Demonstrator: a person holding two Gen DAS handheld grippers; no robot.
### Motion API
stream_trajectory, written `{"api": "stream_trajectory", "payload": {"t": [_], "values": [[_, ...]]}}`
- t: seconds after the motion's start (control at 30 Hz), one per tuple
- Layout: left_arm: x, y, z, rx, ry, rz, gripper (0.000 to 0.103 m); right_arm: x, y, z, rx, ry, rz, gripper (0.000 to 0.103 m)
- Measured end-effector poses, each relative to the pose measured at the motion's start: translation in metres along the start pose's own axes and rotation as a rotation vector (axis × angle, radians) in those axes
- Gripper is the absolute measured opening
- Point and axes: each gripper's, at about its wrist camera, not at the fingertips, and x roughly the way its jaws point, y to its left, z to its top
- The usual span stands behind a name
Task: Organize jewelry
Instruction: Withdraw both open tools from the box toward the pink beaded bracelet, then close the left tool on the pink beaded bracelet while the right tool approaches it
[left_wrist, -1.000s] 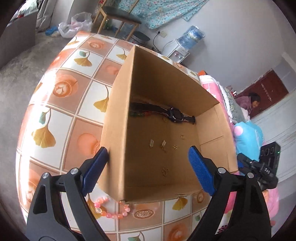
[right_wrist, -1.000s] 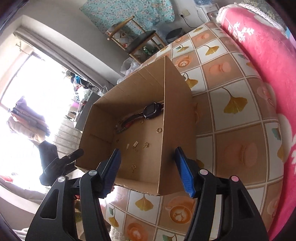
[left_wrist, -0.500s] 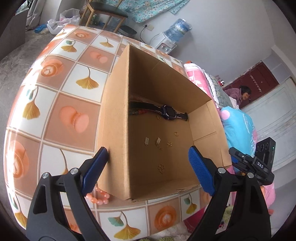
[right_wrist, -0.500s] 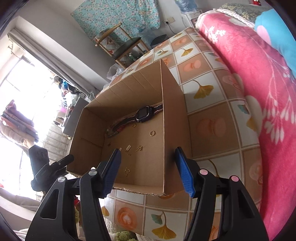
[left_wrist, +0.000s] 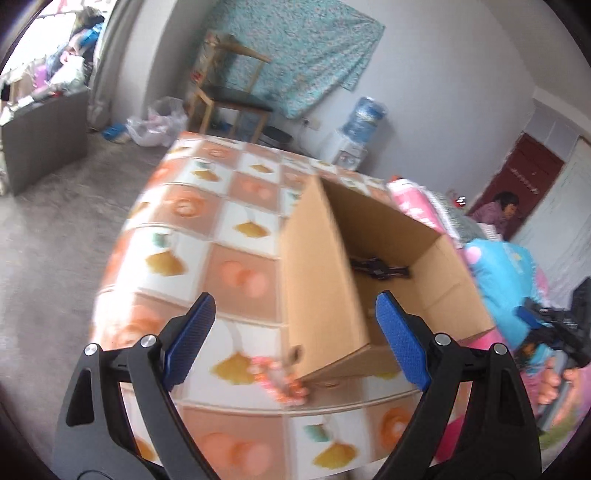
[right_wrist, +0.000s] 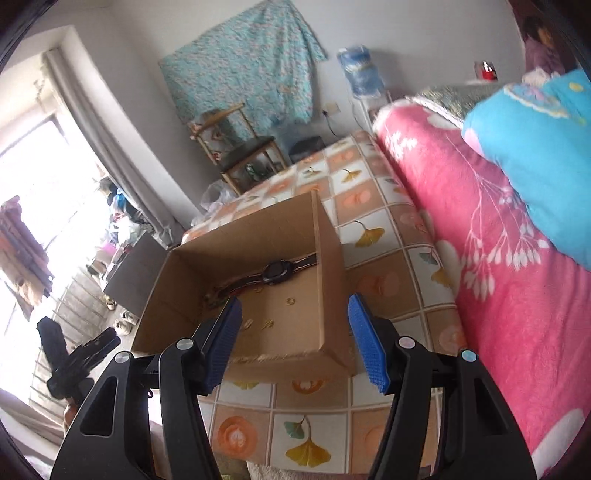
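An open cardboard box (left_wrist: 321, 280) (right_wrist: 332, 273) stands on a table with a ginkgo-leaf cloth (left_wrist: 236, 266). Inside lie a black wristwatch (right_wrist: 277, 272) (left_wrist: 380, 267), a small ring (right_wrist: 291, 301) and a few small gold earrings (right_wrist: 258, 325). A pink bead bracelet (left_wrist: 277, 380) lies on the cloth at the box's near left corner. My left gripper (left_wrist: 293, 339) hangs open above the table's near edge, its fingers either side of that corner and nothing between them. My right gripper (right_wrist: 295, 343) is open too, hovering before the box's near wall.
A pink floral blanket (right_wrist: 498, 258) and blue pillow (right_wrist: 539, 147) lie right of the table. A wooden chair (left_wrist: 232, 96), a water dispenser (left_wrist: 354, 129) and plastic bags (left_wrist: 155, 122) stand beyond it. A person sits by a dark red door (left_wrist: 498, 210).
Both grippers have drawn back from the box and tilted up, so more of the room shows. The left view has swung left, bringing the bracelet out between its fingers. Jaw openings are unchanged.
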Motion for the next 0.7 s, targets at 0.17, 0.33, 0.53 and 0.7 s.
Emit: {"api": "stream_trajectory", "payload": {"t": [0.17,0.33,0.53,0.7], "values": [[0.024,0.015,-0.037,0.066,0.115,0.106,0.057,0.051,0.042,-0.05,-0.032,0.181,0.147,0.059],[0.047,0.005,-0.057,0.166,0.169,0.106,0.045,0.128,0.105,-0.095,-0.17,0.35,0.194,0.049],[0.064,0.004,-0.045,0.204,0.18,0.074,0.038,0.179,0.132,-0.11,-0.189,0.391,0.194,0.031],[0.086,0.006,-0.046,0.245,0.247,0.058,0.022,0.192,0.133,-0.115,-0.172,0.371,0.179,0.027]]}}
